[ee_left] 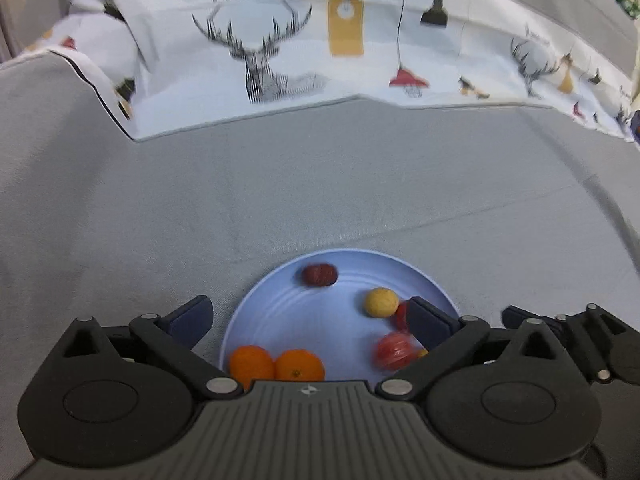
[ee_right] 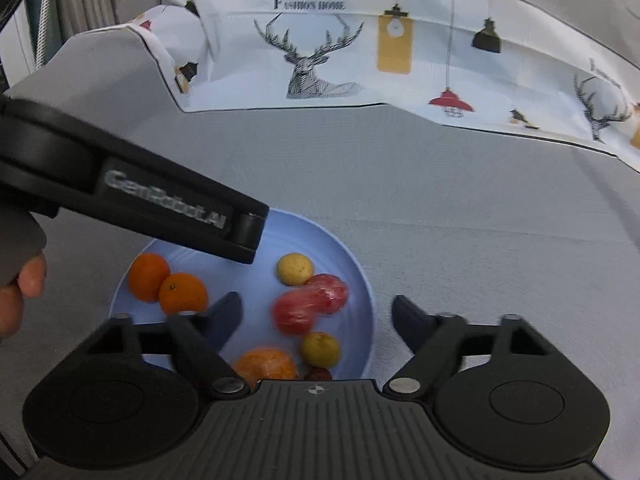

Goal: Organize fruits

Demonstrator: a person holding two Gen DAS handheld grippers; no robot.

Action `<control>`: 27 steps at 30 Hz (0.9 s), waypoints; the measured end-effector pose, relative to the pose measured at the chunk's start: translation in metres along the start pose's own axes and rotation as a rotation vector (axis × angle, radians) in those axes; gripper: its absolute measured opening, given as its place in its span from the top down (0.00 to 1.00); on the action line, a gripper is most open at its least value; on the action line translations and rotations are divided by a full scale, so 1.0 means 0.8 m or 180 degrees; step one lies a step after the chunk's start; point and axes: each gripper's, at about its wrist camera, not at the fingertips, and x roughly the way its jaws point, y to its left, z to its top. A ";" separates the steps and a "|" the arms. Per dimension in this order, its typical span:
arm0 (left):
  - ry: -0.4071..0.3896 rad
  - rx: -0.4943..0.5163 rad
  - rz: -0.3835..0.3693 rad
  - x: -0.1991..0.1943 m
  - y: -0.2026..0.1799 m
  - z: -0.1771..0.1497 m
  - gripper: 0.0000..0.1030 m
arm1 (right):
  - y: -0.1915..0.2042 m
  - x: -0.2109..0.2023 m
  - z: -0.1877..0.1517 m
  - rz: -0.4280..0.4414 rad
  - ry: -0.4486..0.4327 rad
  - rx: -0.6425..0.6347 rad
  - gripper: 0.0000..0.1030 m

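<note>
A light blue plate (ee_left: pixel 280 312) (ee_right: pixel 352 264) lies on a grey sofa seat and holds fruit. In the left wrist view I see two oranges (ee_left: pixel 276 364), a dark red fruit (ee_left: pixel 319 275), a yellow fruit (ee_left: pixel 381 302) and a red apple (ee_left: pixel 394 350). In the right wrist view I see two oranges (ee_right: pixel 166 282), a yellow fruit (ee_right: pixel 295 268), two red apples (ee_right: pixel 310 304), a greenish-yellow fruit (ee_right: pixel 320 350) and a peeled-looking orange (ee_right: pixel 266 364). My left gripper (ee_left: pixel 308 320) is open and empty above the plate. My right gripper (ee_right: pixel 316 320) is open and empty above the plate.
The grey seat cushion (ee_left: pixel 320 184) stretches beyond the plate. A white cloth printed with deer and lamps (ee_right: pixel 320 48) covers the sofa back. The left gripper's black body (ee_right: pixel 132 204) crosses over the plate's left side, with a hand (ee_right: pixel 16 292) at the left edge.
</note>
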 end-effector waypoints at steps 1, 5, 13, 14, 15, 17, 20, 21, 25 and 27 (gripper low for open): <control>-0.0005 0.0040 -0.0004 -0.009 0.000 -0.003 0.01 | -0.003 -0.010 -0.002 0.0001 -0.0015 0.0014 0.12; -0.0054 0.0104 0.0089 -0.055 0.005 -0.024 0.01 | -0.011 -0.058 -0.018 0.0051 -0.0067 0.0077 0.08; -0.0142 -0.0079 0.0188 -0.162 0.019 -0.073 0.01 | 0.010 -0.169 -0.063 0.0171 -0.0241 0.0094 0.01; -0.0158 -0.0093 0.0165 -0.172 0.020 -0.079 0.01 | 0.013 -0.181 -0.068 0.0163 -0.0271 0.0100 0.01; -0.0172 -0.0125 0.0159 -0.183 0.020 -0.086 0.01 | 0.016 -0.193 -0.073 0.0137 -0.0296 0.0099 0.01; -0.0205 -0.0162 0.0151 -0.199 0.019 -0.098 0.01 | 0.021 -0.210 -0.080 0.0114 -0.0367 0.0079 0.01; -0.0238 -0.0172 0.0184 -0.217 0.014 -0.118 0.01 | 0.027 -0.230 -0.089 0.0041 -0.0486 0.0056 0.01; -0.0256 -0.0166 0.0199 -0.223 0.013 -0.125 0.01 | 0.028 -0.236 -0.093 0.0014 -0.0528 0.0060 0.01; -0.0291 -0.0191 0.0270 -0.237 0.008 -0.148 0.01 | 0.032 -0.255 -0.106 -0.0094 -0.0647 0.0065 0.01; -0.0292 -0.0233 0.0279 -0.243 0.008 -0.156 0.00 | 0.034 -0.261 -0.110 -0.0141 -0.0684 0.0070 0.01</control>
